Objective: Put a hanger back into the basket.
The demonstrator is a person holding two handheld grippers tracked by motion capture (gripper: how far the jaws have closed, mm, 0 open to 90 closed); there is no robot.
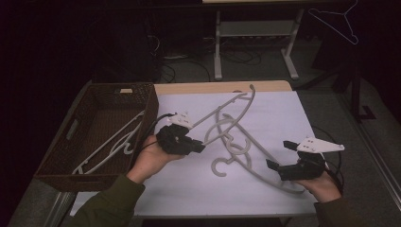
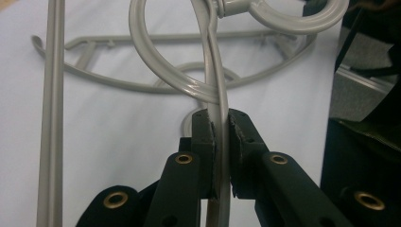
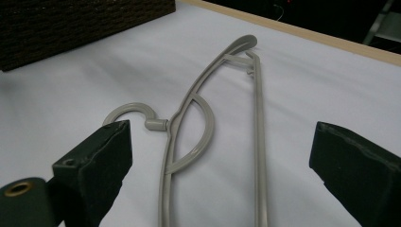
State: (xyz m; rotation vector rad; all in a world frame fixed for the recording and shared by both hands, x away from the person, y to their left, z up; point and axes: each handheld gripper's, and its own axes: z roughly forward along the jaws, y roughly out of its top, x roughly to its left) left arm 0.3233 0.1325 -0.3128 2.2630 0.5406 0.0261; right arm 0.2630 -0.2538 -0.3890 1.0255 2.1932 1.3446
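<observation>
Two grey hangers were tangled in the middle of the white-covered table (image 1: 293,118) as we worked, and our left gripper (image 1: 198,147) had its jaws pinched tight on the thin rod of the lifted hanger (image 1: 231,106), which tilted up off the cloth toward the far edge. In the left gripper view that rod ran straight between the pads, with a hook loop (image 2: 156,61) curling around it just above. Our right gripper (image 1: 280,155) sat near the table's right front corner, jaws spread wide and holding nothing, pointed at the flat hanger (image 3: 203,118) lying on the cloth. Trouble looked likely at the hooks: they seemed interlocked, so lifting further could have dragged the flat hanger along, or the narrow rod could have twisted and slipped from such a small bite. The wicker basket (image 1: 56,156) at the left already held a couple of pale hangers, and a swinging end could have caught its rim. We could not tell from the high view exactly which hook (image 1: 221,166) belonged to which hanger, and the dim light blurred the crossing point; the lifted hanger's lower end was cut off below the left jaws.
</observation>
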